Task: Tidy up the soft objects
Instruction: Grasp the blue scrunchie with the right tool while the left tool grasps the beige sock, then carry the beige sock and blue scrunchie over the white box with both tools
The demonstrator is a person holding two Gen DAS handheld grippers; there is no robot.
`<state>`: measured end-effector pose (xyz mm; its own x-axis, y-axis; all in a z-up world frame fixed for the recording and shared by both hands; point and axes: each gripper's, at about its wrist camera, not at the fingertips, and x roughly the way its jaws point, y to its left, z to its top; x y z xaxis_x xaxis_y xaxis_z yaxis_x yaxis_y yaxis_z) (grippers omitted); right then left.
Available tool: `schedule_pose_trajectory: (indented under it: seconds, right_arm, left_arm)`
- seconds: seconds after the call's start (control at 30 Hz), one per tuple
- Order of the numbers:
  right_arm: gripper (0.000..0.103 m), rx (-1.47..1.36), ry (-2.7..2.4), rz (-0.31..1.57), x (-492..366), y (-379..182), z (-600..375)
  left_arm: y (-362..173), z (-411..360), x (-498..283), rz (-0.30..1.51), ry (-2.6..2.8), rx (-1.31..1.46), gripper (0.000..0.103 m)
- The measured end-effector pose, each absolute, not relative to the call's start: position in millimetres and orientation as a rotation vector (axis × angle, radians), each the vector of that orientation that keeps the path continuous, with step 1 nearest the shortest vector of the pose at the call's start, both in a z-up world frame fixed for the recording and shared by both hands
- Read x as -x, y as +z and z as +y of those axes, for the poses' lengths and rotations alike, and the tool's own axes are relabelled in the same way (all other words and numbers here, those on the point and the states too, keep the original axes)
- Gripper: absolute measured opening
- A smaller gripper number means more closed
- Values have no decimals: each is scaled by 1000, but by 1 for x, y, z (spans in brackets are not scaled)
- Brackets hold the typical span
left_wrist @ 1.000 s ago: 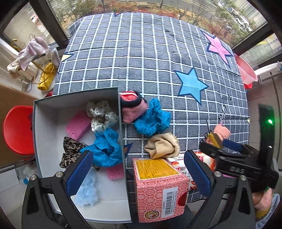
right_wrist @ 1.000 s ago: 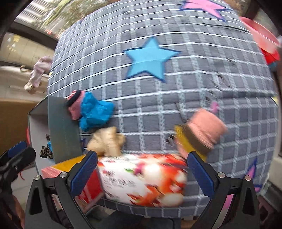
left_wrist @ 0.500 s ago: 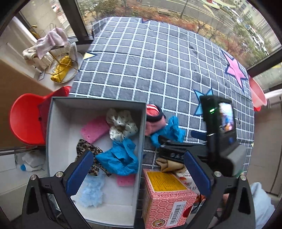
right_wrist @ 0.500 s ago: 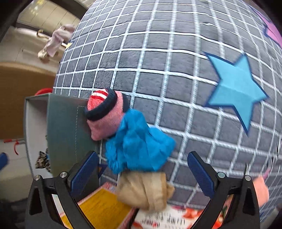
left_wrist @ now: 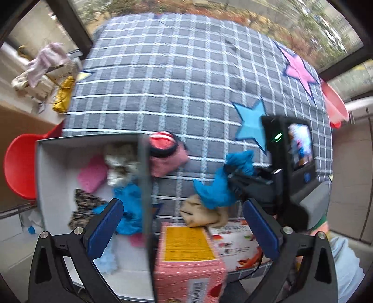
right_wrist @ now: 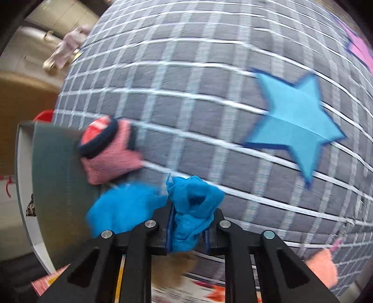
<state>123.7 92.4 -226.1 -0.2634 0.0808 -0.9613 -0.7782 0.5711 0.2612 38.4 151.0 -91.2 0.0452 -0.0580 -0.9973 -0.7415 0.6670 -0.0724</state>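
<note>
Home, likely a sunroom or balcony: star-patched grid cloth (left_wrist: 186, 93) by big windows (left_wrist: 256, 14), laundry (left_wrist: 44, 63) on a rack, red stool (left_wrist: 16, 167).

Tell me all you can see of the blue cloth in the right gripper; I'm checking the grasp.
The blue cloth is bright blue, thin and crumpled, likely light fabric. The right gripper has its jaws shut on a bunched fold, and a loose part trails left toward the grey box. In the left wrist view it hangs just above the tan cloth; contact there is unclear.
</note>
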Motion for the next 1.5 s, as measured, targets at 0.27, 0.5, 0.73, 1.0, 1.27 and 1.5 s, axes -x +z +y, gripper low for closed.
schedule_pose_trajectory:
  seconds: [0.27, 0.5, 0.73, 1.0, 1.27, 1.5]
  right_arm:
    - [21, 461, 730, 1641, -207, -222, 29]
    - [21, 354, 607, 1599, -257, -209, -19]
    - [67, 212, 602, 1638, -295, -206, -56]
    - [77, 310, 742, 1613, -269, -210, -26]
    - [77, 662, 779, 1552, -225, -231, 10]
    - [77, 680, 721, 1573, -223, -246, 0]
  left_arm:
    - [-155, 125, -93, 1645, 506, 774, 102]
    - [-221, 110, -114, 1883, 539, 755, 102]
    - [-256, 103, -109, 2012, 555, 794, 102]
    - [-282, 81, -109, 2086, 559, 846, 102]
    - [-303, 70, -104, 2132, 575, 899, 103]
    - [-316, 71, -101, 2116, 568, 911, 101]
